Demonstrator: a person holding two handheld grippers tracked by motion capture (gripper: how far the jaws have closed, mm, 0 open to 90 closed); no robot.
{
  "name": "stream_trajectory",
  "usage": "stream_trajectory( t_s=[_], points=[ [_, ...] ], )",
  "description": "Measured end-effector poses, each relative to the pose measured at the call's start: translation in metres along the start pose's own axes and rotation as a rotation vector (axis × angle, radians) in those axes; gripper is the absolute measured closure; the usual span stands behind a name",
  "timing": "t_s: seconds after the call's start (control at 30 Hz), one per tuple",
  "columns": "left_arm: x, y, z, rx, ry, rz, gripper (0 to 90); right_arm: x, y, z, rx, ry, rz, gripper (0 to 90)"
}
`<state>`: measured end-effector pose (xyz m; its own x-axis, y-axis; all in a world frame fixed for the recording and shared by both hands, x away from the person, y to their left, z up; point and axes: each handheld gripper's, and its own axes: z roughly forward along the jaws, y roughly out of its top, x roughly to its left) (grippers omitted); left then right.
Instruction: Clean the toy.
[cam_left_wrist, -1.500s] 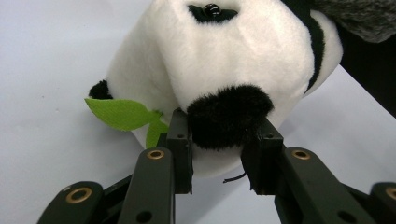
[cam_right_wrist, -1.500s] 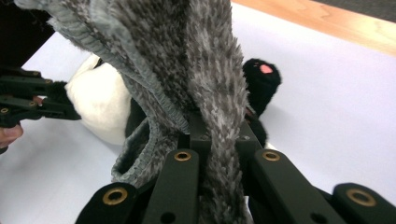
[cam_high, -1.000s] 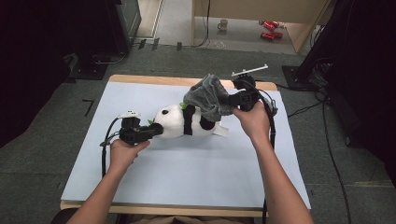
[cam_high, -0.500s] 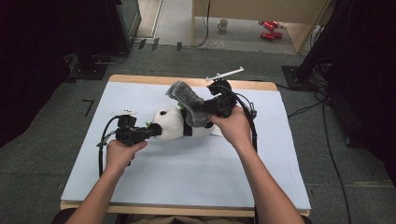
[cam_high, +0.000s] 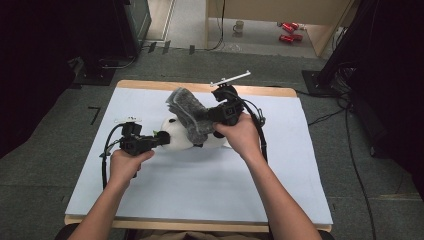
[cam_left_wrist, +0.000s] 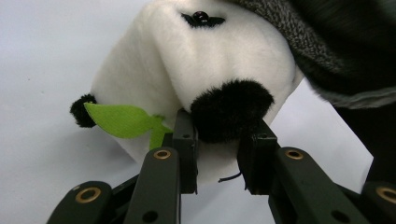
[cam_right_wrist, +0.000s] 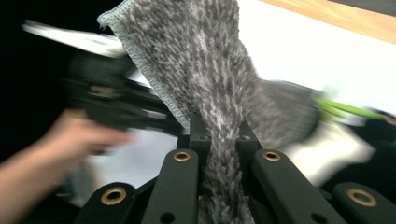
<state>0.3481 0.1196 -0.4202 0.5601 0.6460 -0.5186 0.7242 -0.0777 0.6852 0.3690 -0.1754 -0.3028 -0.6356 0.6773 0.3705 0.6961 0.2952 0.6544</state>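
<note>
**Plush panda pinned at the nose, grey cloth pinched above it**

High view: a plush panda (cam_high: 176, 136) lies near the middle of the white counter (cam_high: 200, 195). The left gripper (cam_high: 161, 139) points at the toy's near end from the left, its jaws touching the white fur. The right gripper (cam_high: 210, 116) comes in from the right, just above the panda, with a fuzzy grey cloth (cam_high: 187, 112) hanging from its jaws and draping over the toy's upper side.

Left gripper view: the two black jaws are drawn in on the panda's black nose (cam_left_wrist: 231, 109), pinching it from either side. A green felt leaf (cam_left_wrist: 123, 122) sticks out just left of the jaws, and the grey cloth (cam_left_wrist: 299, 42) covers the toy's head at upper right.

Right gripper view: the jaws are pressed together on a bunched fold of the grey cloth (cam_right_wrist: 205, 70), which fans out above them. Beyond it, blurred, sit the other hand (cam_right_wrist: 70, 135) with its gripper, and the panda's white fur at lower right.
</note>
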Motion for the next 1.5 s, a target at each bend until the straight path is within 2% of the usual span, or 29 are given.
stream_trajectory(
  t_s=[0.07, 0.2, 0.27, 0.33, 0.4, 0.57, 0.63, 0.7, 0.77, 0.83, 0.9, 0.93, 1.0, 1.17, 1.23, 1.37, 1.43, 1.5],
  points=[
    [0.001, 0.000, 0.000, 0.000, -0.001, -0.001, 71.6, -0.007, -0.004, 0.007, 0.026, -0.060, -0.016, 83.2],
    [0.002, 0.000, 0.001, -0.005, -0.002, -0.006, 71.6, -0.008, -0.010, 0.023, 0.079, -0.113, -0.066, 79.1],
    [0.002, 0.000, 0.001, -0.004, 0.001, -0.008, 71.6, -0.008, -0.012, 0.030, 0.094, -0.101, -0.079, 71.0],
    [0.003, 0.000, 0.001, -0.006, 0.002, -0.011, 71.6, -0.007, -0.014, 0.037, 0.091, -0.099, -0.090, 58.7],
    [0.003, 0.000, 0.001, -0.008, 0.003, -0.013, 71.5, -0.006, -0.016, 0.043, 0.086, -0.113, -0.107, 49.6],
    [0.003, 0.000, 0.002, -0.012, -0.003, -0.023, 71.3, 0.000, -0.017, 0.054, 0.077, -0.172, -0.171, 34.6],
    [0.003, -0.001, 0.002, -0.015, -0.005, -0.028, 71.4, 0.003, -0.017, 0.059, 0.080, -0.181, -0.185, 28.2],
    [0.002, -0.001, 0.002, -0.016, -0.010, -0.028, 71.4, 0.007, -0.019, 0.066, 0.086, -0.214, -0.220, 24.4],
    [0.001, -0.001, 0.003, -0.016, -0.010, -0.027, 71.4, 0.010, -0.020, 0.073, 0.088, -0.267, -0.254, 25.8],
    [0.002, -0.001, 0.003, -0.014, 0.002, -0.032, 71.4, 0.010, -0.021, 0.078, 0.082, -0.307, -0.287, 33.7],
    [0.004, -0.001, 0.002, -0.009, 0.004, -0.029, 71.3, 0.010, -0.022, 0.077, 0.074, -0.327, -0.300, 53.5],
    [0.005, -0.001, 0.002, -0.010, 0.005, -0.028, 71.2, 0.009, -0.022, 0.076, 0.073, -0.345, -0.302, 58.9],
    [0.004, -0.001, 0.002, -0.019, 0.010, -0.020, 70.5, 0.002, -0.020, 0.073, 0.062, -0.323, -0.261, 65.6],
    [0.008, -0.004, 0.000, -0.083, 0.021, 0.017, 61.6, -0.009, -0.017, 0.068, 0.040, -0.286, -0.176, 72.1],
    [0.009, -0.005, -0.002, -0.100, 0.036, 0.055, 57.8, -0.012, -0.016, 0.067, 0.030, -0.275, -0.151, 72.9],
    [0.008, -0.008, -0.007, -0.142, 0.083, 0.188, 43.8, -0.017, -0.013, 0.067, 0.021, -0.270, -0.126, 73.3],
    [0.009, -0.010, -0.007, -0.133, 0.079, 0.219, 38.8, -0.019, -0.011, 0.066, 0.019, -0.266, -0.114, 73.3],
    [0.011, -0.011, -0.006, -0.112, 0.079, 0.232, 35.1, -0.022, -0.010, 0.065, 0.011, -0.259, -0.098, 73.4]
  ],
)
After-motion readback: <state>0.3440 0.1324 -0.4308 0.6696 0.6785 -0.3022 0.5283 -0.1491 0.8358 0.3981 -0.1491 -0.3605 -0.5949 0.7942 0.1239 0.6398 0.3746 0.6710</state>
